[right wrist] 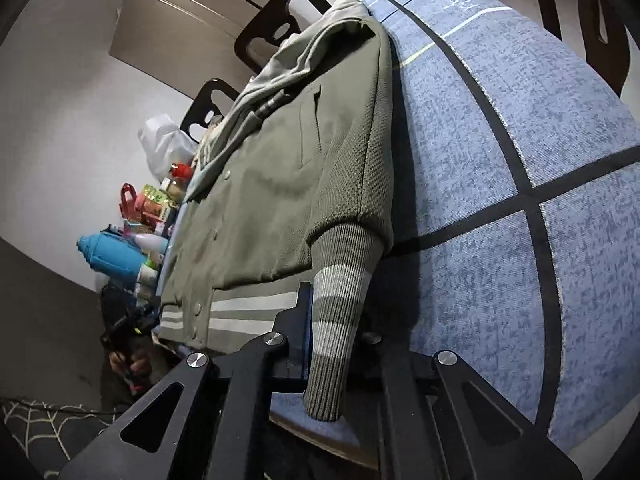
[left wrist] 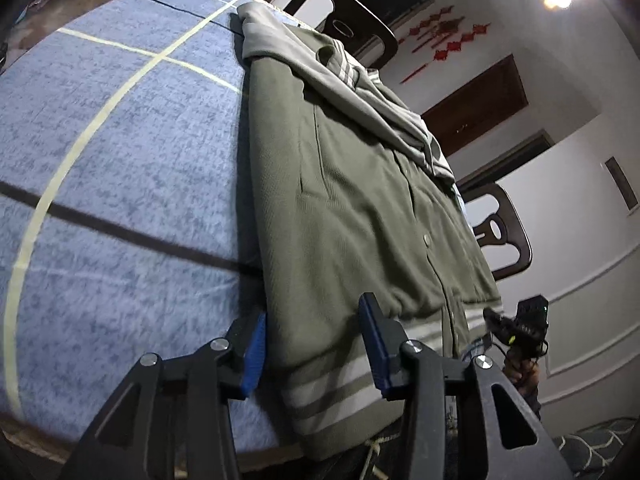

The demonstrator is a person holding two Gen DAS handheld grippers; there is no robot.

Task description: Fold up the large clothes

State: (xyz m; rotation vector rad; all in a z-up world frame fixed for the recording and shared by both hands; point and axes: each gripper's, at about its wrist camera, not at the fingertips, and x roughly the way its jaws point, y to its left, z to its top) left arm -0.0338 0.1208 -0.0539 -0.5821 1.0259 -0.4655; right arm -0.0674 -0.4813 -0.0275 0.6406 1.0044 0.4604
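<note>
An olive green snap-button jacket (left wrist: 360,208) with a grey hood and striped ribbed hem lies flat on a table under a blue cloth (left wrist: 120,152). My left gripper (left wrist: 316,348) is open, its blue-padded jaws straddling the hem's corner at the near table edge. In the right wrist view the jacket (right wrist: 288,184) lies with one sleeve folded in, its striped cuff (right wrist: 340,312) hanging over the near edge. My right gripper (right wrist: 340,344) has its jaws on either side of that cuff; the right jaw is mostly hidden behind it. The other gripper (left wrist: 520,328) shows in the left wrist view.
Dark wooden chairs (left wrist: 344,20) stand along the far side of the table. Bottles, a blue flask (right wrist: 112,256) and bags crowd a surface beyond the jacket. Tape lines (left wrist: 60,184) cross the blue cloth. A patterned rug (right wrist: 40,424) covers the floor.
</note>
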